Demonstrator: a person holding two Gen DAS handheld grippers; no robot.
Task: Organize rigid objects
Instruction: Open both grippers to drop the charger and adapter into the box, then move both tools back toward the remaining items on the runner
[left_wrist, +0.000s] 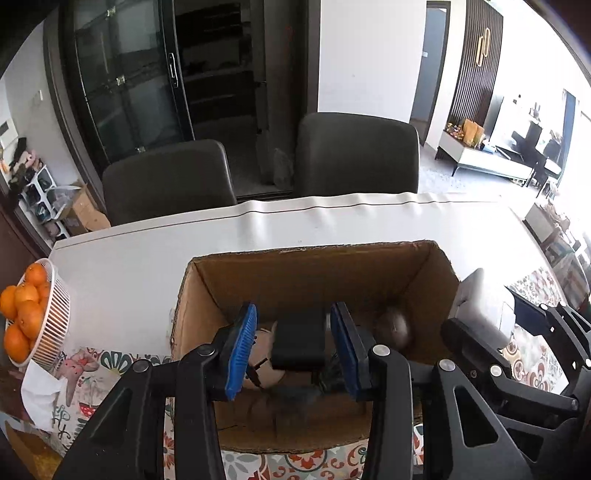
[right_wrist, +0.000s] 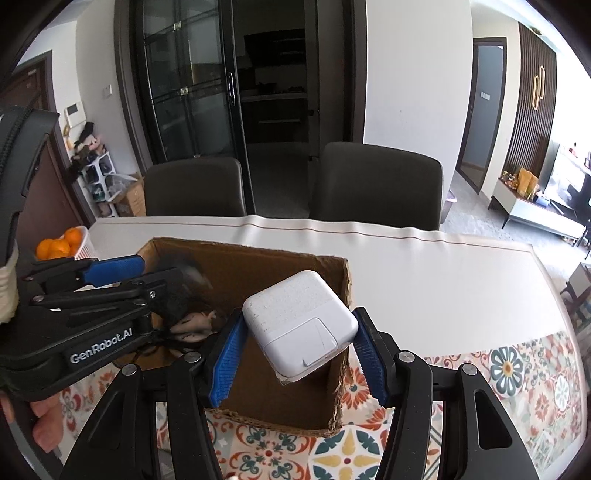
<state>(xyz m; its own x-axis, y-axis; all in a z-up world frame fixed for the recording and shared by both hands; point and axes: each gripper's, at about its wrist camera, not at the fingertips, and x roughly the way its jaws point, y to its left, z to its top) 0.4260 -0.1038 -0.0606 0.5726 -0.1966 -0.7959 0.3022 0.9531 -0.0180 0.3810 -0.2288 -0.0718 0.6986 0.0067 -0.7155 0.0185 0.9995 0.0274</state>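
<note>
An open cardboard box (left_wrist: 317, 273) (right_wrist: 255, 262) stands on the table. My left gripper (left_wrist: 295, 350) hangs over its inside with its blue pads (left_wrist: 242, 350) apart around a black block-shaped object (left_wrist: 300, 341); whether the pads touch it I cannot tell. Other dark and pale items lie on the box floor, blurred. My right gripper (right_wrist: 299, 354) is shut on a white square power adapter (right_wrist: 300, 321), tilted, held above the box's right part. The left gripper also shows in the right wrist view (right_wrist: 114, 273), and the adapter in the left wrist view (left_wrist: 480, 306).
A white basket of oranges (left_wrist: 55, 317) (right_wrist: 83, 243) stands at the table's left edge. A patterned cloth (right_wrist: 517, 373) covers the near table; a white mat (left_wrist: 332, 221) the far part. Two dark chairs (left_wrist: 354, 155) stand behind the table.
</note>
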